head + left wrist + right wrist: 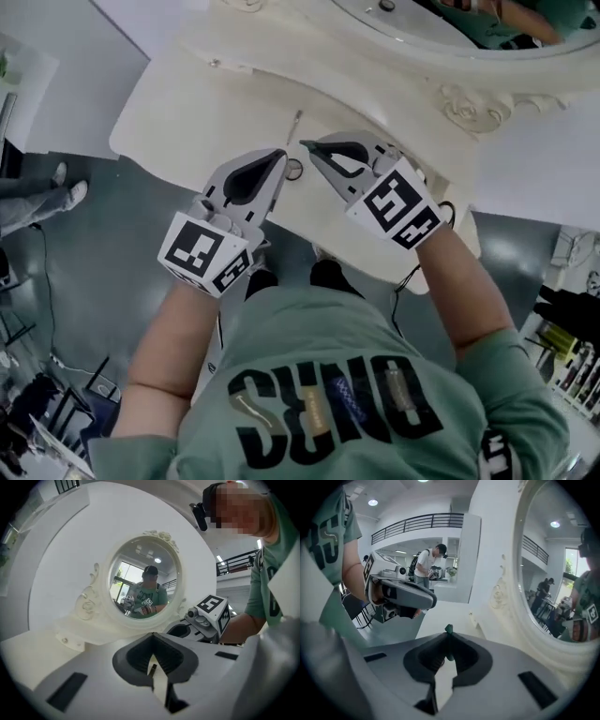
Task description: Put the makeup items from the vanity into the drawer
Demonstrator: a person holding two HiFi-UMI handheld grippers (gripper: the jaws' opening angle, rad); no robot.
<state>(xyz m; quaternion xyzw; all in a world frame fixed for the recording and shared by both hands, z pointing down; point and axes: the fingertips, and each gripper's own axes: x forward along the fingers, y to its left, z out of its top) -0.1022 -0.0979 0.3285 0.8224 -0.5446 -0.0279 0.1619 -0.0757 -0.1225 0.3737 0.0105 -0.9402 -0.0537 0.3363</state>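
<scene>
Own green shirt (328, 375) closest, then right gripper (307, 146) fingers pinching tiny teal item (448, 629); left gripper (281, 154) fingers pressed together, empty; round knob (293, 170) sits between both tips.

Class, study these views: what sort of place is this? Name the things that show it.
Probably a staged dressing corner inside a large open hall: an ornate white vanity with an oval mirror, a railed upper balcony, and another person standing behind.

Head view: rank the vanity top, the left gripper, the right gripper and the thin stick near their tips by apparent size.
1. vanity top
2. left gripper and right gripper: alike, so unranked; both sit nearer the camera than the vanity
3. thin stick, smallest by far
</scene>
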